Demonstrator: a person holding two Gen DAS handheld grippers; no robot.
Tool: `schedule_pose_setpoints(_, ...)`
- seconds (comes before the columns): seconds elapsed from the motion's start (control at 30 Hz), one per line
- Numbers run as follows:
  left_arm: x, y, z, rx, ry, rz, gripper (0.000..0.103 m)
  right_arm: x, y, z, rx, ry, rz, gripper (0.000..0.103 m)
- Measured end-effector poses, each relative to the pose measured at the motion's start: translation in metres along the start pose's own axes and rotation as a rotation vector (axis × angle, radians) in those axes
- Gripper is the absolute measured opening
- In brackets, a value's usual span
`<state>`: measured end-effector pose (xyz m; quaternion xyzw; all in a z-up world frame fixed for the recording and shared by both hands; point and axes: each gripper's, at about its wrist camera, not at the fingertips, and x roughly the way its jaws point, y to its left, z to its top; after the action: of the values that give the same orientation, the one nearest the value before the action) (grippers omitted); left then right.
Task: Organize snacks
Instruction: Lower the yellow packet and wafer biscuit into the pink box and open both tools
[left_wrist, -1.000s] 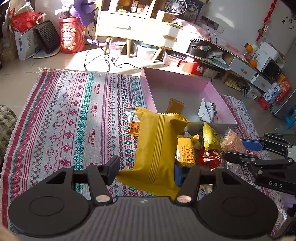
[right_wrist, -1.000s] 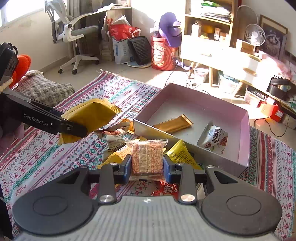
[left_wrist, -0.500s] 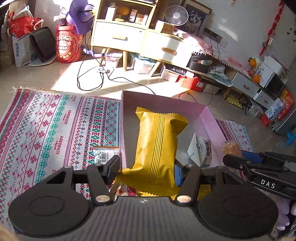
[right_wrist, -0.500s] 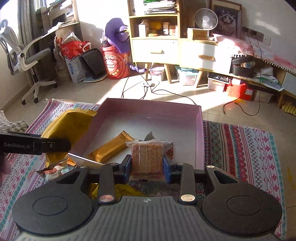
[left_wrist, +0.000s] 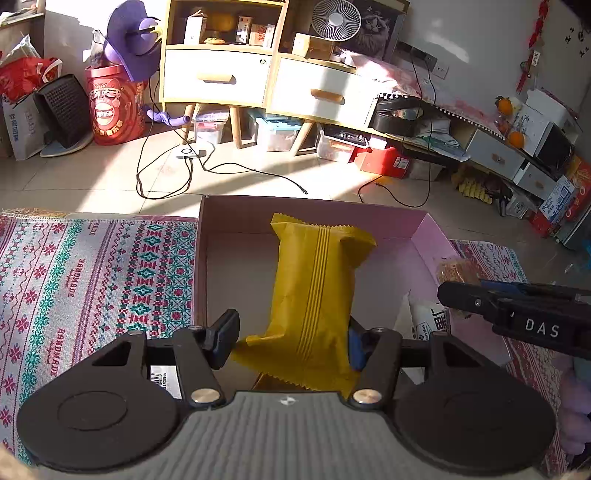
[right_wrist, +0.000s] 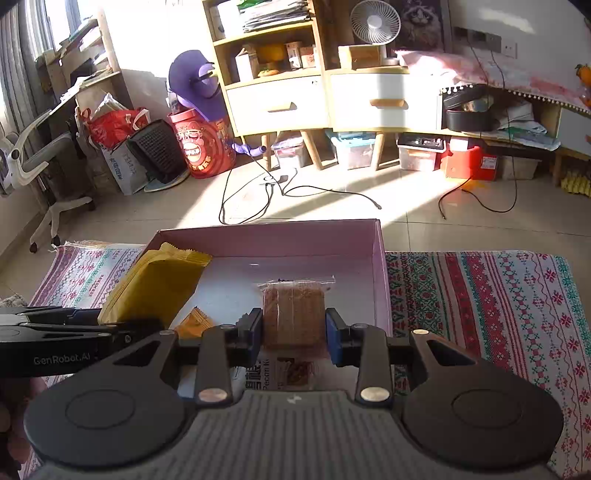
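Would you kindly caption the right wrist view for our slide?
Right gripper holds a clear-wrapped brown biscuit pack above the pink box; the left gripper carries a yellow snack bag.

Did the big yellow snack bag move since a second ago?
Yes. The yellow bag was over the rug's snack pile; now it hangs above the pink box, carried forward.

**A patterned rug on a tiled floor**

A woven rug (right_wrist: 498, 314) with red and green motifs is spread on the pale tiled floor (right_wrist: 424, 210). An open pink box (left_wrist: 430, 236) sits on it. Beyond the rug's far edge, black cables (left_wrist: 166, 184) trail across the sunlit tiles toward the wooden cabinet (left_wrist: 266, 77).
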<state>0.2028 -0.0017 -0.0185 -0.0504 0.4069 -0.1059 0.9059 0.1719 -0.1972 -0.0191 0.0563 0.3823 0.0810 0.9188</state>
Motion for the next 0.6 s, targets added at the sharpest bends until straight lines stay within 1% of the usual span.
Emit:
schedule_pose_setpoints(0.07,0.007,0.001,-0.001,0.001,0.001,0.012,0.064,0.005,-0.005,-0.001,0.005,-0.005,-0.023,0.032)
schedule_pose_setpoints(0.13,0.012,0.004,-0.003,-0.012,0.000,0.006,0.064,0.008,-0.010,0.000,0.015,-0.002,-0.034,0.032)
schedule_pose_setpoints(0.2,0.014,0.004,-0.001,-0.018,-0.003,-0.013,0.064,0.009,-0.014,0.000,0.028,0.000,-0.033,0.032)
schedule_pose_setpoints(0.4,0.016,-0.004,0.003,-0.005,-0.006,-0.006,0.065,0.010,-0.018,0.002,0.033,-0.009,-0.023,0.032)
schedule_pose_setpoints(0.47,0.016,-0.003,0.005,-0.009,0.001,-0.017,0.066,0.008,-0.018,0.004,0.039,-0.017,-0.016,0.032)
schedule_pose_setpoints(0.53,0.014,-0.001,0.006,-0.013,0.005,-0.023,0.072,0.005,-0.018,0.004,0.043,-0.024,-0.009,0.041)
schedule_pose_setpoints(0.57,0.014,-0.001,0.007,-0.019,0.004,-0.026,0.077,0.004,-0.017,0.004,0.043,-0.029,-0.007,0.050)
schedule_pose_setpoints(0.6,0.013,0.000,0.007,-0.020,0.002,-0.032,0.081,0.002,-0.016,0.004,0.038,-0.036,-0.001,0.053)
